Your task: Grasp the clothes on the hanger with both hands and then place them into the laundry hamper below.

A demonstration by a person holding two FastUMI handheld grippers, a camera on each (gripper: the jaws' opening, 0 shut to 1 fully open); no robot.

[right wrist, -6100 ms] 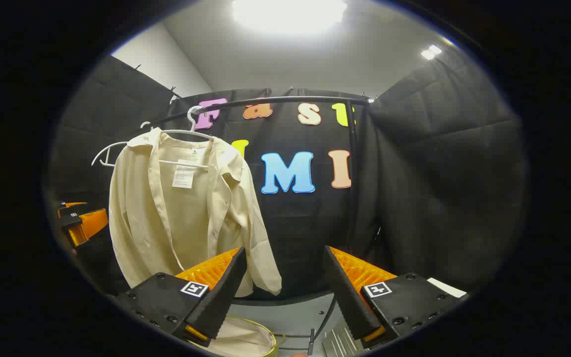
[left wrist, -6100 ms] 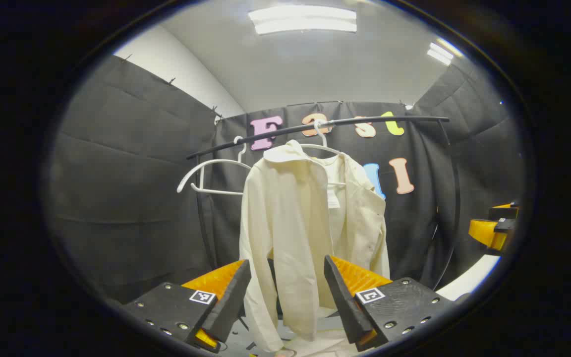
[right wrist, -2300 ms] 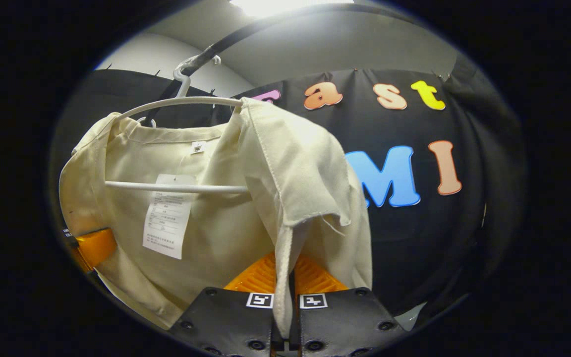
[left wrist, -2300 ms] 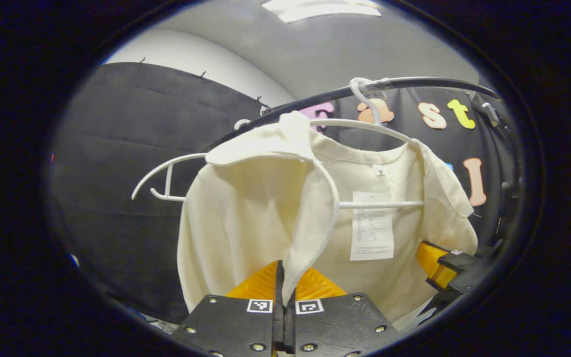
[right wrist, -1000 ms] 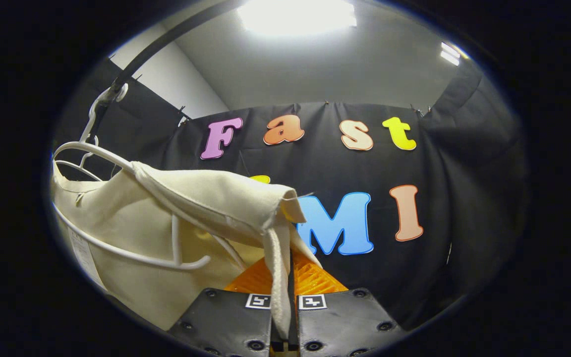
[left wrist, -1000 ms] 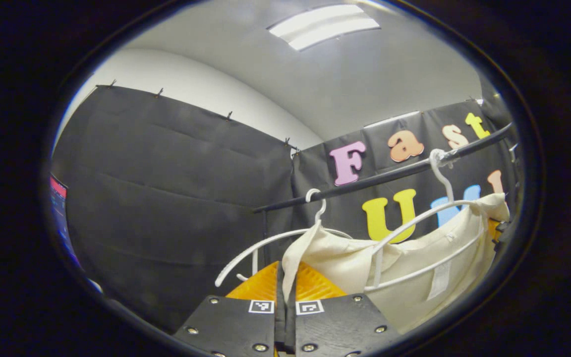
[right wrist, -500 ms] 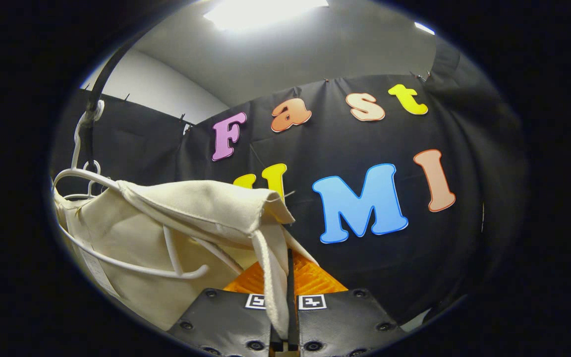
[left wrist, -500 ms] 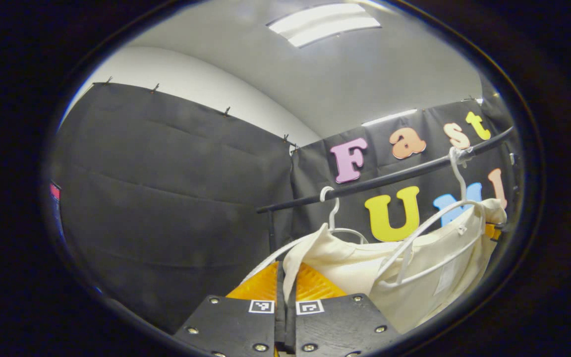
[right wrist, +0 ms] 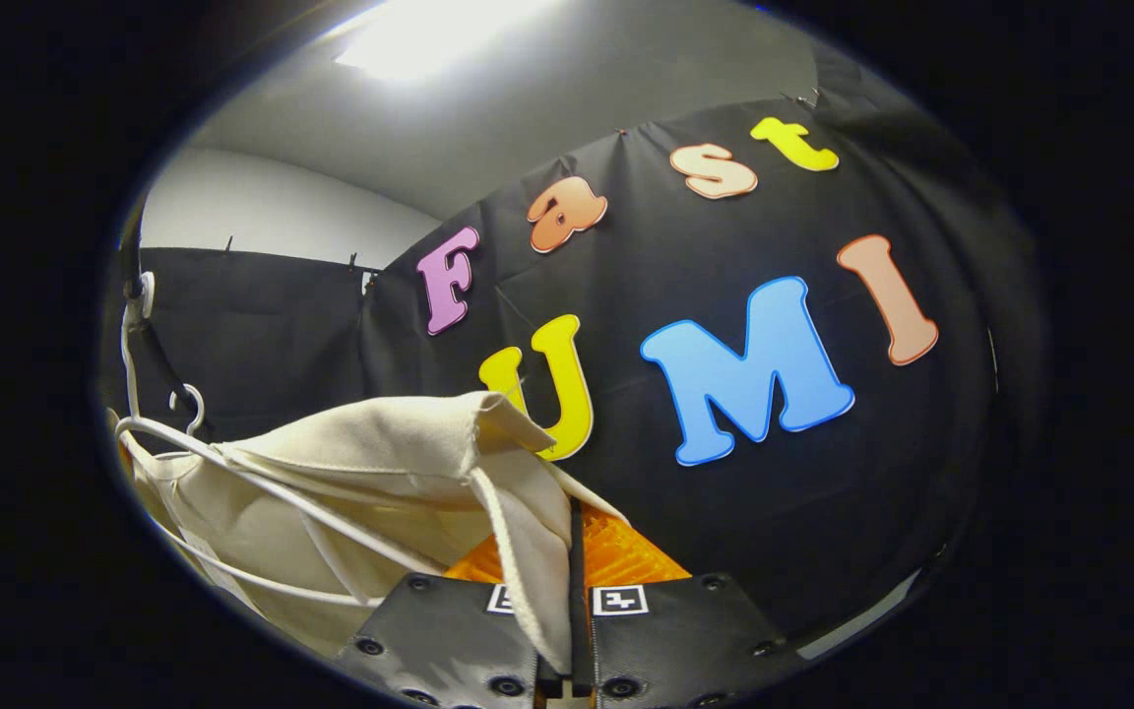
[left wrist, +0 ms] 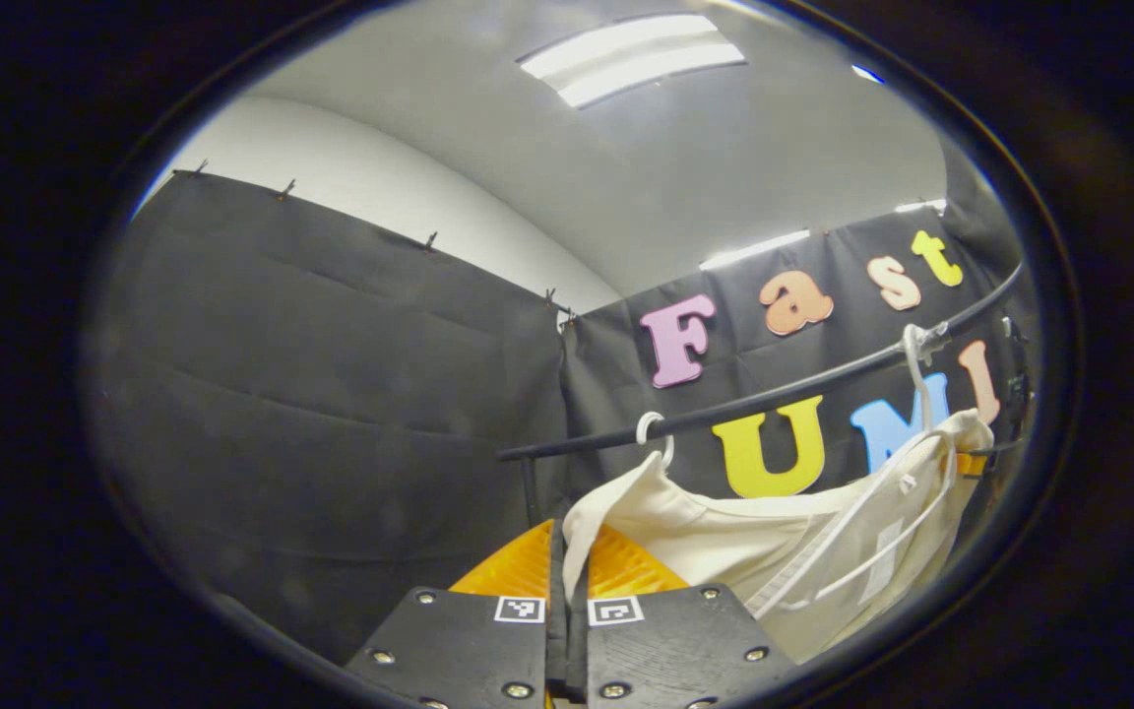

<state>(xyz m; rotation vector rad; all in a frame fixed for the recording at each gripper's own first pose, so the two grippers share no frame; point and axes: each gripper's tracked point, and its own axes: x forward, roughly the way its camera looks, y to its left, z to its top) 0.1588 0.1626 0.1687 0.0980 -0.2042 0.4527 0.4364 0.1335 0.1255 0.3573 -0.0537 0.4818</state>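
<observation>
A cream shirt [left wrist: 724, 537] stretches sideways between the two grippers, still draped over a white hanger [left wrist: 887, 492] that hooks on the black rail [left wrist: 774, 394]. My left gripper [left wrist: 565, 591] is shut on the shirt's front edge at the bottom of the left gripper view. In the right gripper view my right gripper [right wrist: 572, 591] is shut on the other front edge of the shirt [right wrist: 370, 473], with the white hanger [right wrist: 262, 492] showing through the opened neck at the left. An orange bit of the right gripper [left wrist: 971, 463] peeks out behind the shirt's far end.
A second, bare white hanger [left wrist: 651, 433] hooks on the rail just left of the shirt. Black cloth walls close the booth on the left and back. Ceiling lights [left wrist: 631, 64] glow overhead.
Both grippers have sunk a little and tilted up while holding the shirt. The shirt has slid lower on its hanger and is pulled wider apart.
</observation>
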